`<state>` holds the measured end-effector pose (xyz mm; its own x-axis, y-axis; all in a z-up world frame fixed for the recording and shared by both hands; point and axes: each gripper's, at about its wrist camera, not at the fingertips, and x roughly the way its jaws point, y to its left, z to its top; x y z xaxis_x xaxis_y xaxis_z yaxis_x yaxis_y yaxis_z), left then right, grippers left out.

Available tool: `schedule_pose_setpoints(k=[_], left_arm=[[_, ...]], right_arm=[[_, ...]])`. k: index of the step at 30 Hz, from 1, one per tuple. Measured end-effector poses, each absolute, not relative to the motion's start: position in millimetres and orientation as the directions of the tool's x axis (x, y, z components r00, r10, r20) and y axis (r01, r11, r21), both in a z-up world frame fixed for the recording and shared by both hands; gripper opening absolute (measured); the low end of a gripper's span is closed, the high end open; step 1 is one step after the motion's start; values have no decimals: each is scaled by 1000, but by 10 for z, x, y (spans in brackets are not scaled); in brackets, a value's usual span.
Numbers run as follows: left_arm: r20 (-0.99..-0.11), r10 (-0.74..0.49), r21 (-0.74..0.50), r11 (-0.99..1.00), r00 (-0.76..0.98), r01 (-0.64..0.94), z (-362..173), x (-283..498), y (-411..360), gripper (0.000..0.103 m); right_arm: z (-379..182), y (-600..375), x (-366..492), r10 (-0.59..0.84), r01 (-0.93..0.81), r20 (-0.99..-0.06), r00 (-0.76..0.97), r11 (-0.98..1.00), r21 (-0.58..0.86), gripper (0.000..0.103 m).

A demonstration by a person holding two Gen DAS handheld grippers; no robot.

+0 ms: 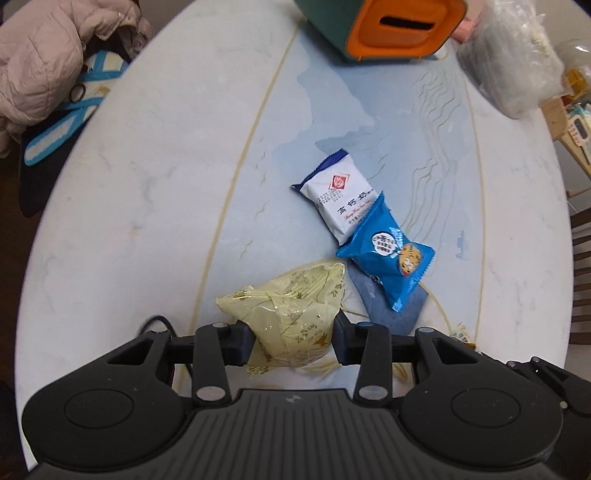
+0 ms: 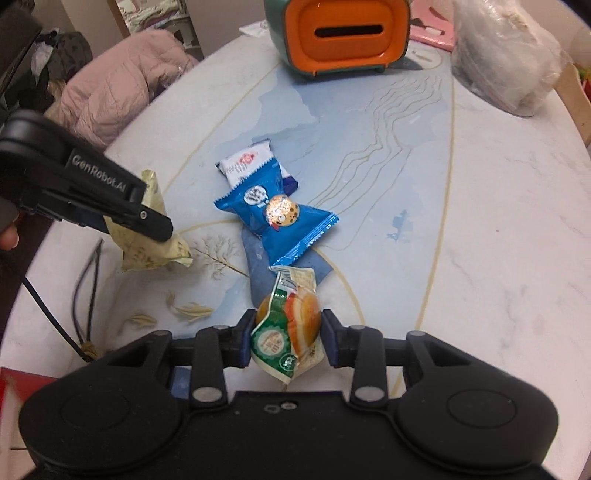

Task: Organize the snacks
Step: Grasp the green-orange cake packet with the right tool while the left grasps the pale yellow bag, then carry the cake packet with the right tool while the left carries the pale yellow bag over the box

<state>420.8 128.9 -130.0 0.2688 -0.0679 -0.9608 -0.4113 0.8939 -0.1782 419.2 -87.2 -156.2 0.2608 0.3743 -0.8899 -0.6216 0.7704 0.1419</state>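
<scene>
On the table (image 2: 480,258), the white packet (image 2: 245,164) lies behind the cookie packet (image 2: 280,221), their ends overlapping. The slotted box (image 2: 338,35) stands at the far edge, a plastic bag (image 2: 506,55) to its right and a jacket (image 2: 122,85) off the table's left side.

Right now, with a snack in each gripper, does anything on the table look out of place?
The blue cookie packet lies askew, overlapping the white packet instead of lying apart. Otherwise nothing looks spilled or torn; the orange-fronted box stands upright.
</scene>
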Motion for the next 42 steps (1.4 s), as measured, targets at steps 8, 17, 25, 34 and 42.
schedule_pose_setpoints(k=[8, 17, 25, 34, 42], left_arm=[[-935, -58, -190, 914, 349, -358, -779, 3818, 1244, 40], [-903, -33, -176, 938, 428, -298, -195, 3252, 1118, 40], [-866, -14, -167, 950, 499, -263, 251, 2726, 1075, 40], [-861, -29, -151, 968, 508, -200, 458, 2168, 945, 40], [-877, -52, -138, 980, 477, -146, 396, 1736, 778, 40]], right_arm=[[-1125, -958, 3954, 418, -622, -855, 308, 768, 152, 35], [-635, -1113, 3509, 457, -627, -813, 361, 764, 152, 35], [-207, -1200, 3029, 507, -648, -764, 398, 745, 157, 35], [-4, -1235, 2525, 532, -669, -746, 401, 726, 158, 35], [-35, -1329, 2165, 533, -668, -751, 389, 725, 169, 35]])
